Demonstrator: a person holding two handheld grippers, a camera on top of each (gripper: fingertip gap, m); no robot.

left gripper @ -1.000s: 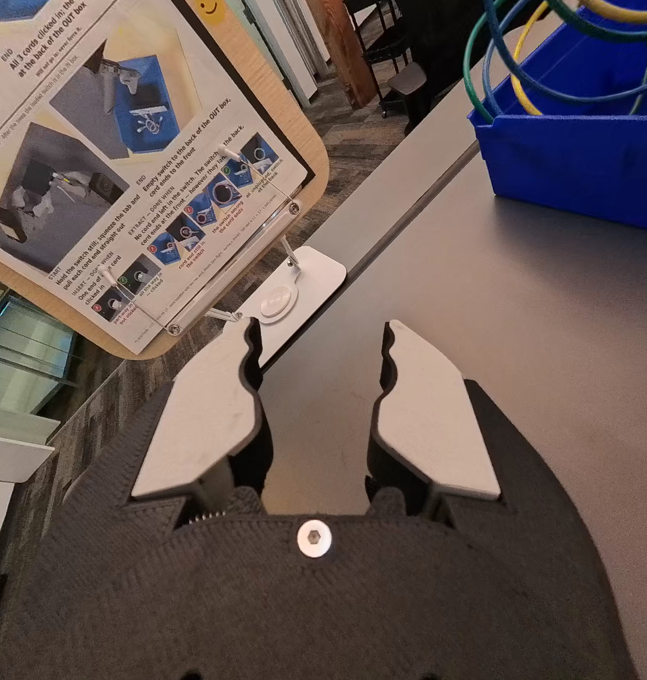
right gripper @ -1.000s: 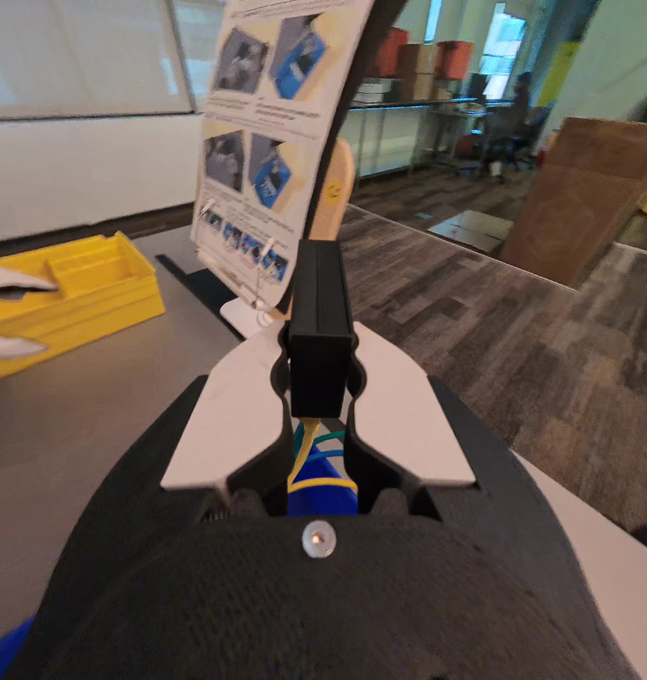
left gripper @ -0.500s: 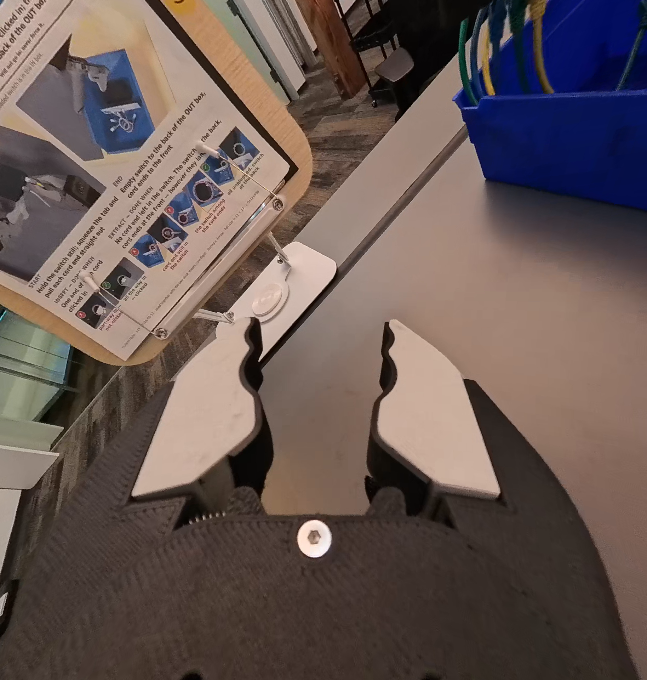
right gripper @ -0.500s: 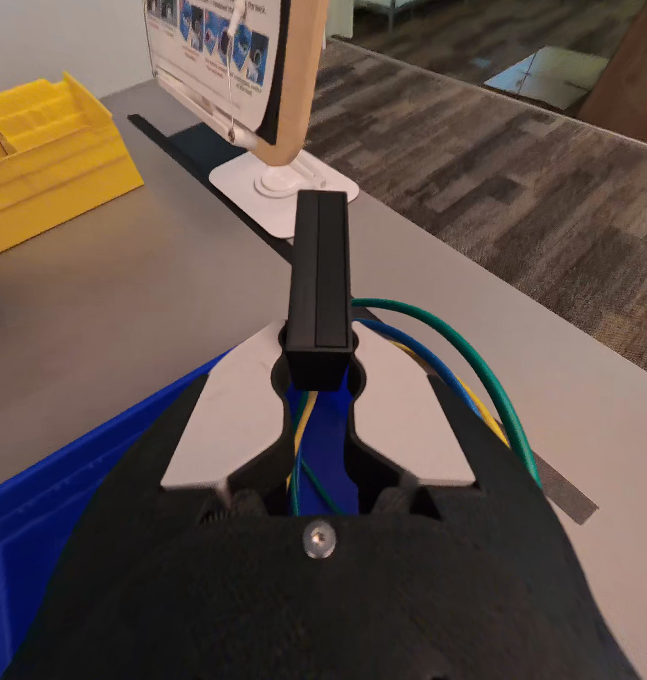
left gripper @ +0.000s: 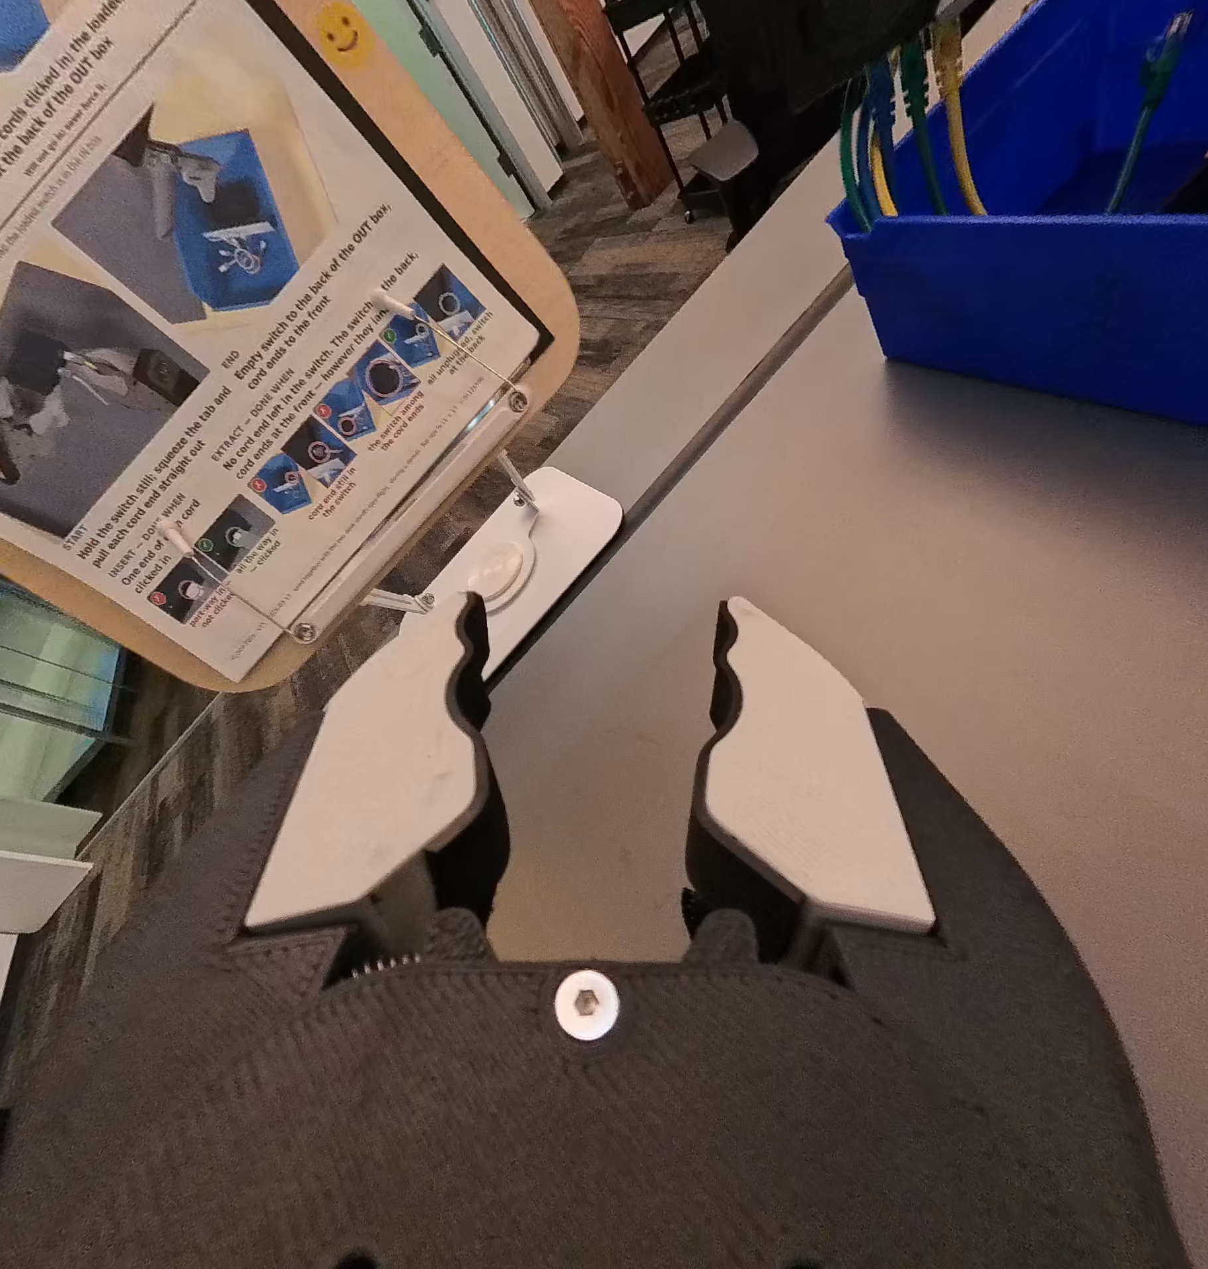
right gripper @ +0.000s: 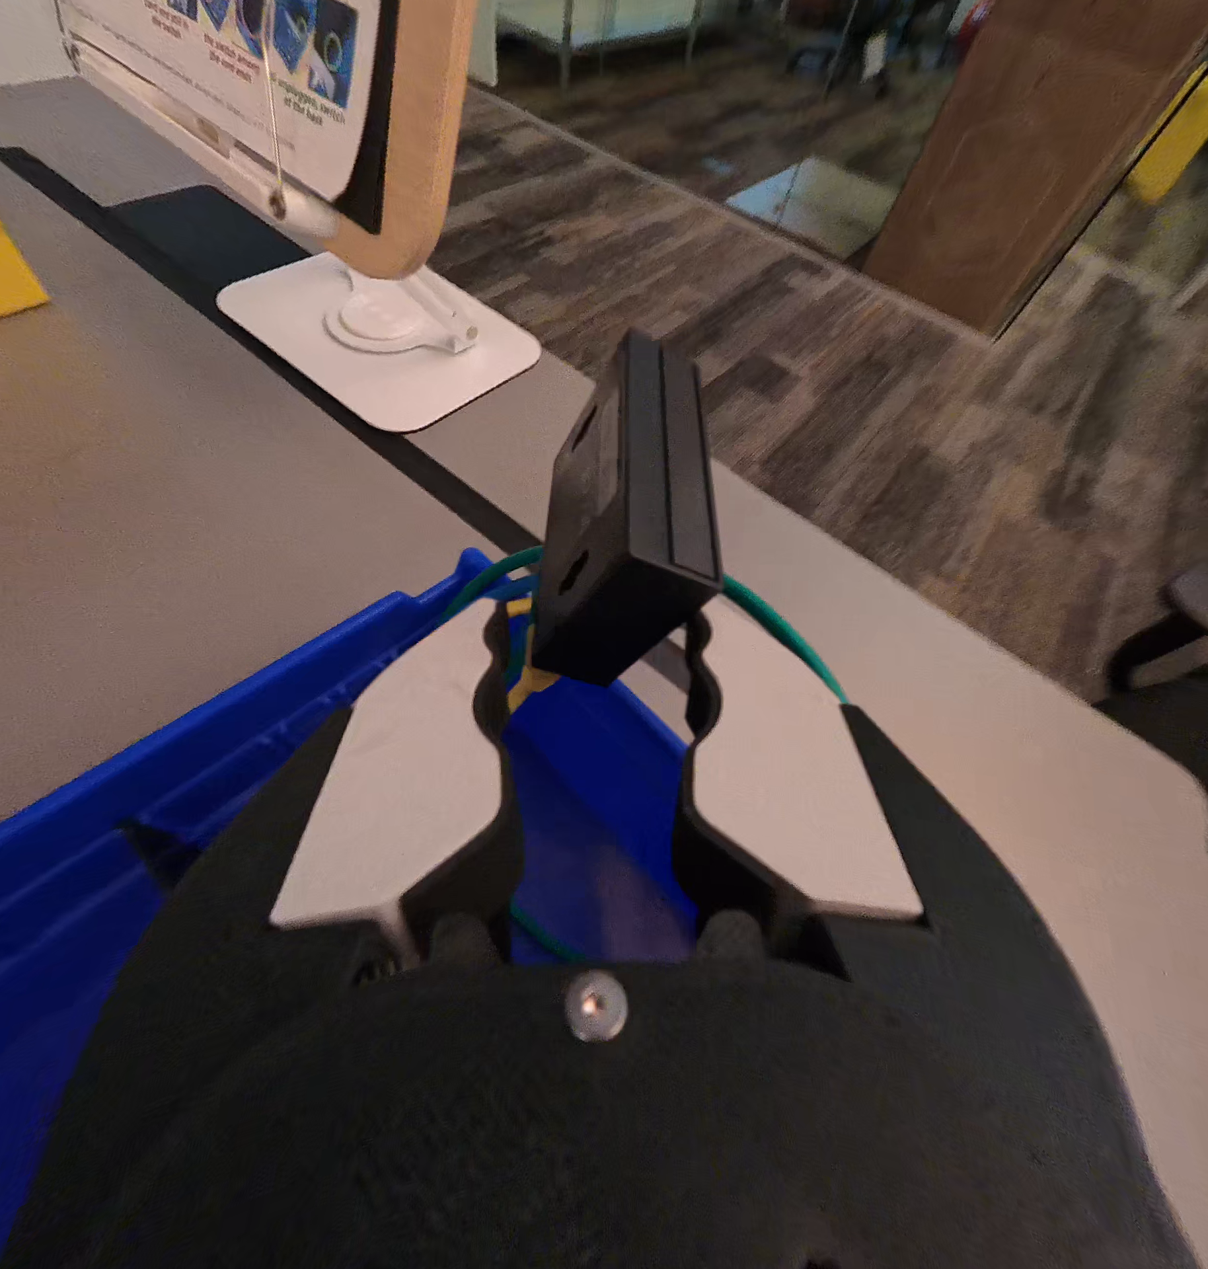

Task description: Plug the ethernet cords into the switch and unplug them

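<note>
Right gripper (right gripper: 591, 659) has spread, releasing switch (right gripper: 629, 522) (tilted over blue bin (right gripper: 175, 776)) | left gripper (left gripper: 598, 645) wide, empty

Left wrist view: mounted behind its own fingers, low and close over the grey table (left gripper: 931, 618), facing the instruction board (left gripper: 244, 343) with the blue bin (left gripper: 1068, 309) ahead to the right. Right wrist view: higher, directly above the blue bin (right gripper: 175, 824), tilted down past the table's edge toward the floor. Shared by both: board, white stand base (right gripper: 381, 343), bin, tabletop.
</note>
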